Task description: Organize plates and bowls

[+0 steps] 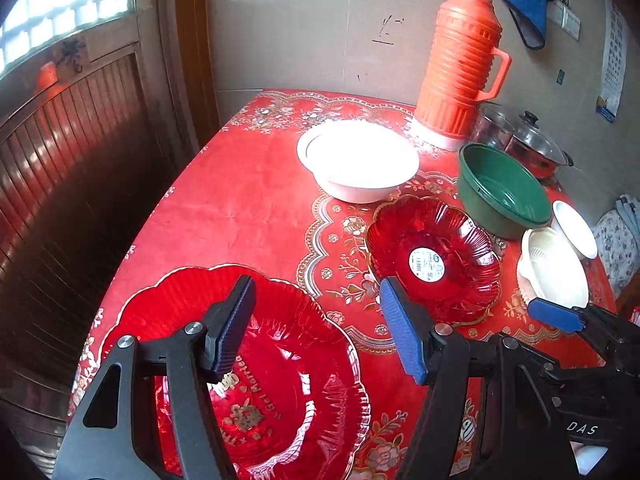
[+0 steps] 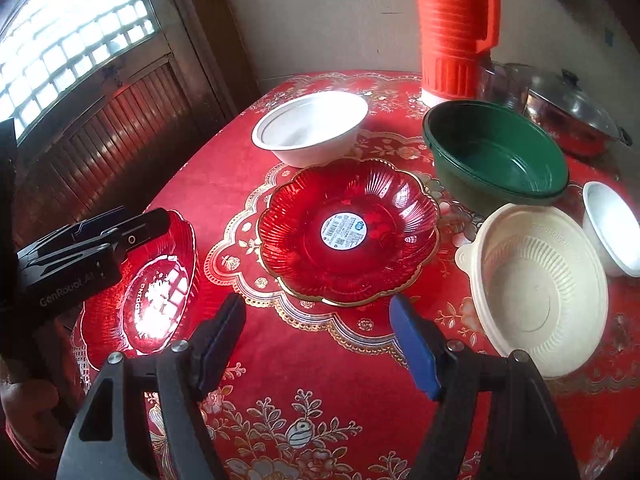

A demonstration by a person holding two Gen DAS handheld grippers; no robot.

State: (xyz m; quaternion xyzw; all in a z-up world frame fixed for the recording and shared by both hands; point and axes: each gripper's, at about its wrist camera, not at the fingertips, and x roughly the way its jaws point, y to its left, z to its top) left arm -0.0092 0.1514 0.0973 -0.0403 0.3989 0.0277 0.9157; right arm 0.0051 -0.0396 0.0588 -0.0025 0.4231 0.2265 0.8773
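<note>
— Both sets of jaws stand apart with nothing between them. The left gripper [image 1: 318, 326] hangs over the large red plate [image 1: 256, 380] at the near left of the table; the right gripper [image 2: 316, 344] is over bare tablecloth [image 2: 328, 364], just short of the smaller red plate [image 2: 348, 232] with the round sticker.

— So nothing's picked up yet?

— Nothing held. It looks like the approach to a first pick, my guess being the two red plates get stacked. Beyond them sit the white bowl [image 2: 312, 132], the green bowl [image 2: 496, 156], the cream ribbed bowl [image 2: 540, 288] and a small white bowl [image 2: 612, 228] at the far right, all apart from each other or only just beside.

— What does the next move need?

— Pads straddling a scalloped rim; the glassy plate may slip, so a firm bite.

— And the hands?

— Both grippers slant down toward the table, side by side, the left one's black body visible at the right camera's left edge.
</note>
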